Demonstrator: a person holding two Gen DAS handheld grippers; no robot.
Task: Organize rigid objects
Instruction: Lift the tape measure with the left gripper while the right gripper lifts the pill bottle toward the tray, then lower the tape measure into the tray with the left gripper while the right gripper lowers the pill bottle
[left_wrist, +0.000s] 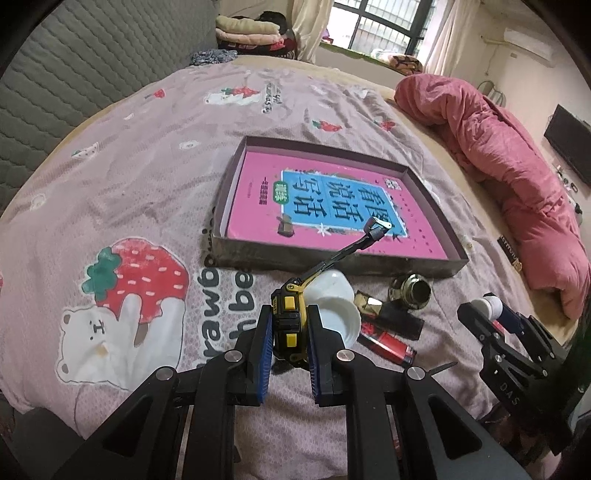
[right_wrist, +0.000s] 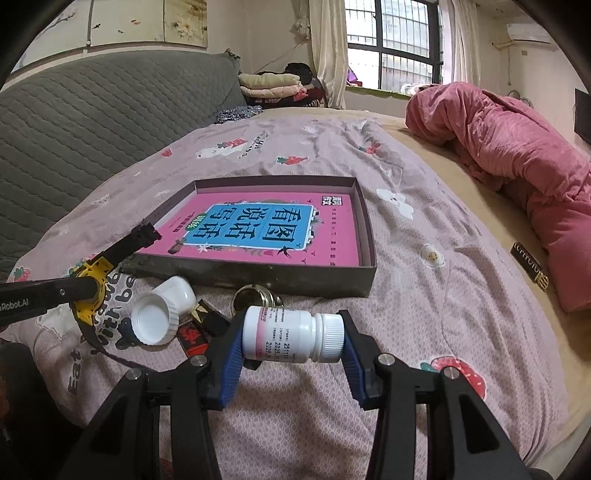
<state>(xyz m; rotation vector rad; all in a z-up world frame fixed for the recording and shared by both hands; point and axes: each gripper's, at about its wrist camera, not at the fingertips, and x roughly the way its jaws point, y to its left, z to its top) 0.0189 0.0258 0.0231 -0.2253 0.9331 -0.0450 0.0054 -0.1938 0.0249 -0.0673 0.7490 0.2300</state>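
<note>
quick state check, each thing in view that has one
tape measure: clamped in left hand-held gripper, strap sticking out
pill bottle: capped, sideways in right hand-held gripper
box: open, book flat inside
white jar: on its side, open
lighter: lying on the bed

A yellow-and-black tape measure (left_wrist: 286, 322) sits clamped in my left tongs, its tape sticking out toward the shallow box (left_wrist: 334, 264) holding a pink book (left_wrist: 325, 206). A white pill bottle (right_wrist: 293, 334) lies sideways in my right tongs.
</note>
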